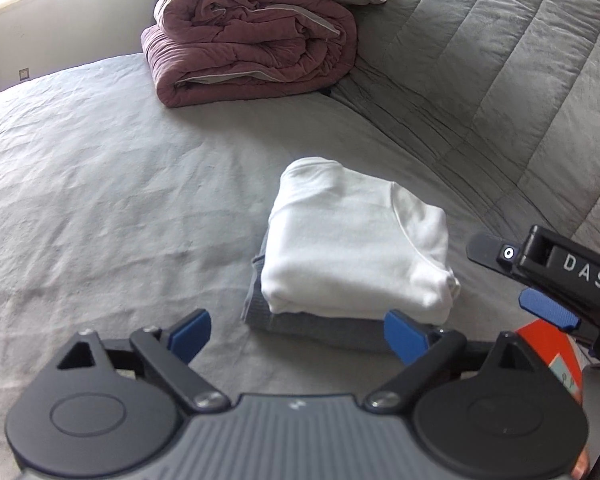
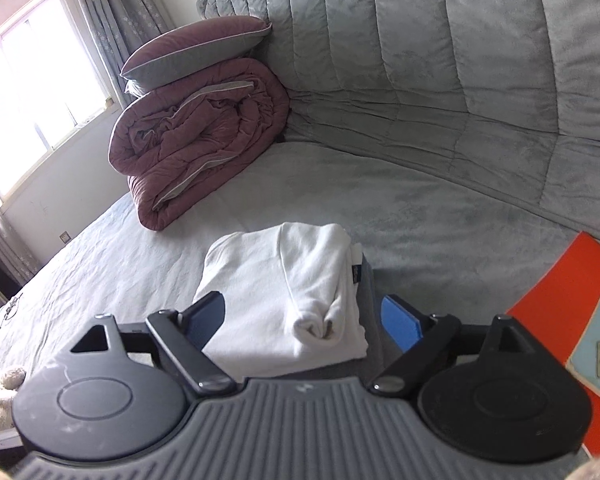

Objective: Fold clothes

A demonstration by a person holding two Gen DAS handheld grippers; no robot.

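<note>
Lying folded on a grey garment [image 1: 300,326], the white top [image 1: 352,240] looks soft and light; lift beneath both; left gripper [image 1: 296,334] and right gripper [image 2: 304,320] gape empty

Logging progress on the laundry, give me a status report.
Left hand-held gripper open, empty. Right hand-held gripper open, empty. Folded white garment stacked on folded grey garment. Nothing in the way.

Rolled mauve quilt [image 2: 204,136], pillow [image 2: 192,54] on top, grey bedspread [image 2: 420,208], orange folder [image 2: 556,296], window [image 2: 32,88]
</note>
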